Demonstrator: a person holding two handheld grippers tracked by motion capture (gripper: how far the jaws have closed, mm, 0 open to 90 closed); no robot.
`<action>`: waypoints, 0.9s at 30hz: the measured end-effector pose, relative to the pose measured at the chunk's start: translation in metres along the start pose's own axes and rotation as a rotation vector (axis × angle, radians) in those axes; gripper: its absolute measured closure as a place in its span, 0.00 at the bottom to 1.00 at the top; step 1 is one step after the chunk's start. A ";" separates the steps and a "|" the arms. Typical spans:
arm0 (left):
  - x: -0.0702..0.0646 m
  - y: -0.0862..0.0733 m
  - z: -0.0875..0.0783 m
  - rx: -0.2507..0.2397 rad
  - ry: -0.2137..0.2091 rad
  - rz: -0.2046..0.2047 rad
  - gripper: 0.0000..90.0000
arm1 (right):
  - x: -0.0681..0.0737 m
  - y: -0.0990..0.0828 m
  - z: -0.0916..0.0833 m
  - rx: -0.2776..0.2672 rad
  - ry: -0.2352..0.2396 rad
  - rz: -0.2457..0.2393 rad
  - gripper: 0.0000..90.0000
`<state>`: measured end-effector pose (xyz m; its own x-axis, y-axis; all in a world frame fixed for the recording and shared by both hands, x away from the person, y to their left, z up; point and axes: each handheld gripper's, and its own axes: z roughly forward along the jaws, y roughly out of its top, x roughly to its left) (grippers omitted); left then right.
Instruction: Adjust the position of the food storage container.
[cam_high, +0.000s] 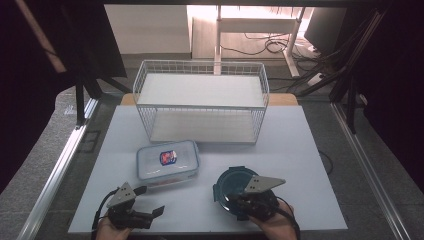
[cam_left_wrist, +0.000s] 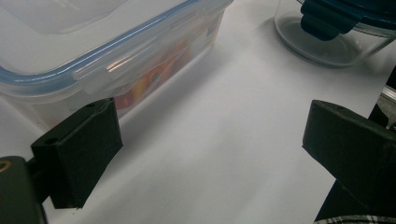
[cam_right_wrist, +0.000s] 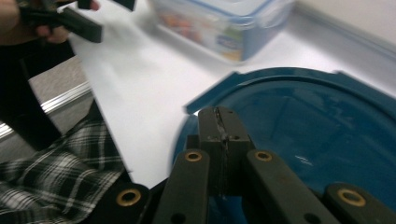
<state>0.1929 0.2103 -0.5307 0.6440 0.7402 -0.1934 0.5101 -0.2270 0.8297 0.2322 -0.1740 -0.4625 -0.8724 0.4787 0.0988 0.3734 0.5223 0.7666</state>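
A clear rectangular lidded container (cam_high: 168, 160) with colourful contents lies at the middle of the white table (cam_high: 300, 150). To its right stands a round glass container with a dark blue lid (cam_high: 231, 184). My left gripper (cam_high: 149, 201) rests near the table's front edge, just short of the rectangular container (cam_left_wrist: 93, 46), its jaws wide open with bare table between them (cam_left_wrist: 210, 144). The round container (cam_left_wrist: 327, 42) stands farther off. My right gripper (cam_high: 236, 201) hovers over the near rim of the blue lid (cam_right_wrist: 317, 121), jaws pressed together (cam_right_wrist: 219, 123). Nothing shows between them.
A white wire basket (cam_high: 200, 100) with two shelves stands at the table's far side. Metal rails run along both sides of the table. A plaid sleeve (cam_right_wrist: 56, 163) shows at the table's near edge. The rectangular container (cam_right_wrist: 224, 23) lies beyond the blue lid.
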 end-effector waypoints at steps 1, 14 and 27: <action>0.000 0.000 0.000 0.000 0.001 0.000 0.05 | 0.003 0.001 0.002 0.005 0.008 -0.005 0.99; 0.000 0.000 0.000 0.004 0.002 0.002 0.05 | 0.027 0.002 0.033 0.101 0.002 -0.070 0.99; 0.000 0.000 0.000 0.011 -0.001 0.002 0.05 | 0.013 0.001 0.030 0.090 -0.064 -0.028 1.00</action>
<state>0.1928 0.2098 -0.5312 0.6455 0.7392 -0.1921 0.5150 -0.2355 0.8242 0.2310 -0.1457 -0.4794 -0.8617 0.5061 0.0353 0.3790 0.5959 0.7080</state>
